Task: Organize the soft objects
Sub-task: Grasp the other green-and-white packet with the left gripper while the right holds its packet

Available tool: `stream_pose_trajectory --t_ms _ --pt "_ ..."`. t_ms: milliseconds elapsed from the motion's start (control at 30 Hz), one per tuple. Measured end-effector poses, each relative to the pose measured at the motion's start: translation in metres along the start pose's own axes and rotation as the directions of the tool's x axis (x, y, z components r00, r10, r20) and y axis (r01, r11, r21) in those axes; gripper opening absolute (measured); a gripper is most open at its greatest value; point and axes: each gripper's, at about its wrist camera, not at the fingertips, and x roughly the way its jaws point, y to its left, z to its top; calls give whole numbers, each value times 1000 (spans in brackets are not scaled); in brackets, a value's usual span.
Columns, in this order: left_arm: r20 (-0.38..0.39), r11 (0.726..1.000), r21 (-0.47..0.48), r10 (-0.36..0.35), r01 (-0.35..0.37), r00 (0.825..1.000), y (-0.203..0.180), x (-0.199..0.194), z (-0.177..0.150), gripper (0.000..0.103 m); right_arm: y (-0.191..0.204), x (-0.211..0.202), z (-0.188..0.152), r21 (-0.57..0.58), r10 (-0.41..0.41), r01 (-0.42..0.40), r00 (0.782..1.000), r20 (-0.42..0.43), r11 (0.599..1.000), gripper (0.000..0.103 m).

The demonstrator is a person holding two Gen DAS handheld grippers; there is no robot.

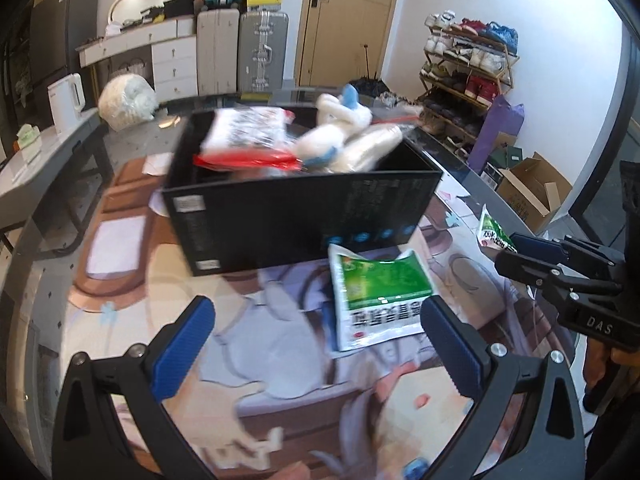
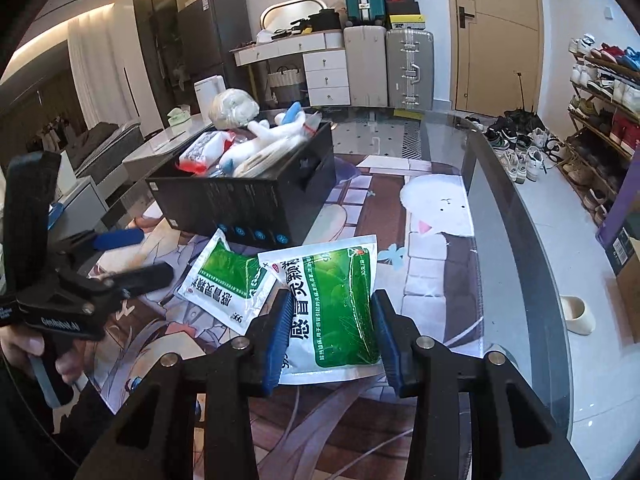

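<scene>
A black box [image 1: 304, 216] stands on the table and holds a white-and-blue plush toy [image 1: 336, 132], a red-and-white packet [image 1: 244, 132] and other soft items; it also shows in the right wrist view [image 2: 244, 200]. Two green-and-white soft pouches lie in front of it. My left gripper [image 1: 316, 344] is open and empty above the table, just left of the near pouch [image 1: 380, 296]. My right gripper [image 2: 332, 336] has its jaws around the other pouch [image 2: 332, 300], pads at its two sides. The first pouch [image 2: 228, 280] lies to its left.
The glass table [image 2: 500, 240] carries a printed cartoon mat [image 2: 432, 208]. A white bundle [image 1: 126, 100] sits behind the box. Suitcases [image 2: 408, 68], a white dresser [image 2: 320, 68], a shoe rack [image 1: 468, 68] and a cardboard box [image 1: 528, 192] stand around the room.
</scene>
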Motion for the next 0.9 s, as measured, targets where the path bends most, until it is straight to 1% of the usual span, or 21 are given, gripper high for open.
stream_pose_trajectory --t_ms 67,167,300,400,467,667,800,867,900 --pt "-18 1000 16 9 -9 1000 -11 5 2 103 -3 -2 0 10 -2 2 1000 6 1000 40" --pt "-36 999 39 -8 9 999 -27 13 5 103 -8 -5 0 24 -1 0 1000 13 1000 41" --pt "-85 999 39 -2 5 996 -41 28 8 103 -12 -7 0 33 -5 4 1000 16 999 41" --pt "-105 999 41 -16 21 994 -51 35 8 103 -16 -9 -1 42 -12 11 1000 18 999 40" --pt "-116 999 54 -1 8 993 -56 40 8 103 -18 -9 -1 46 -14 13 1000 18 999 40" --pt "-124 997 68 42 -33 991 -62 48 9 103 -19 -8 -1 50 -14 13 1000 15 999 40" --pt "-121 997 59 49 -42 991 -61 50 11 103 -18 -7 -1 48 -12 11 1000 13 999 41" --pt "-117 997 61 51 -44 992 -58 49 11 100 -17 -7 -1 47 -9 9 1000 11 999 41" --pt "-110 997 64 55 -48 992 -59 48 10 93 -17 -6 -2 44 -7 7 1000 11 999 41"
